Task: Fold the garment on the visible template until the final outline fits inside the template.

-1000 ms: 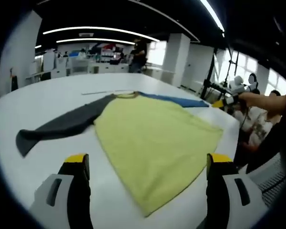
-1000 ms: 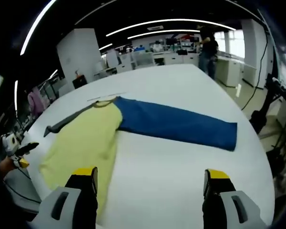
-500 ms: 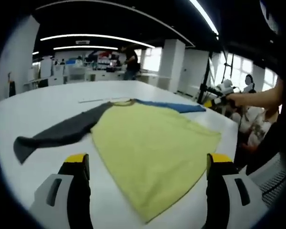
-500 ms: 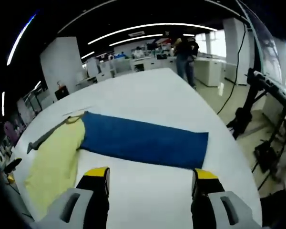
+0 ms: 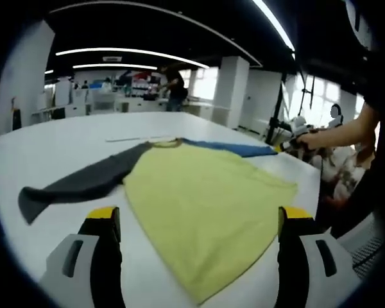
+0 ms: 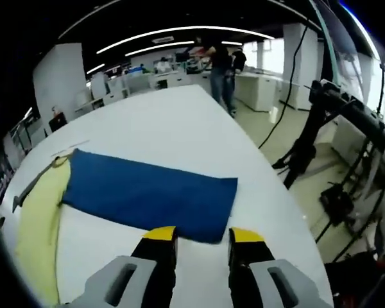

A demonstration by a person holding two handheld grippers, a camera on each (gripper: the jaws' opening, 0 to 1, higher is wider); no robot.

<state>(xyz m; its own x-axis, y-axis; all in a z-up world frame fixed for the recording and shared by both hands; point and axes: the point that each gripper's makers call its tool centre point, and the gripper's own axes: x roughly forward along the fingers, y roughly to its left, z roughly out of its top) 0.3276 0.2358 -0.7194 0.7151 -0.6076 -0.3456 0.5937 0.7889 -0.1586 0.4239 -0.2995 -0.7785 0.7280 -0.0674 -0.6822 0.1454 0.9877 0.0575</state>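
A long-sleeved garment lies flat on the white table [image 5: 51, 138]. Its body is yellow [image 5: 205, 199], one sleeve is grey [image 5: 83, 183], and the other sleeve is blue [image 5: 244, 149]. My left gripper [image 5: 199, 221] stands open in front of the yellow hem, with nothing between its jaws. In the right gripper view the blue sleeve [image 6: 147, 196] stretches across the table [image 6: 179, 122]. My right gripper [image 6: 202, 236] is at the sleeve's cuff edge. Its jaws are narrowed but still apart, and the cuff's near corner lies between the tips. A thin pale strip [image 5: 131, 138] lies beyond the collar.
The table's edge runs close to the right of the cuff, with floor below it. Black stands and cables [image 6: 333, 128] rise there. A person's arm [image 5: 346, 131] reaches in from the right. People stand by far desks [image 6: 221, 70].
The right gripper has moved in toward the blue sleeve's cuff and its jaws have narrowed a good deal. The left gripper has stayed open and almost still.
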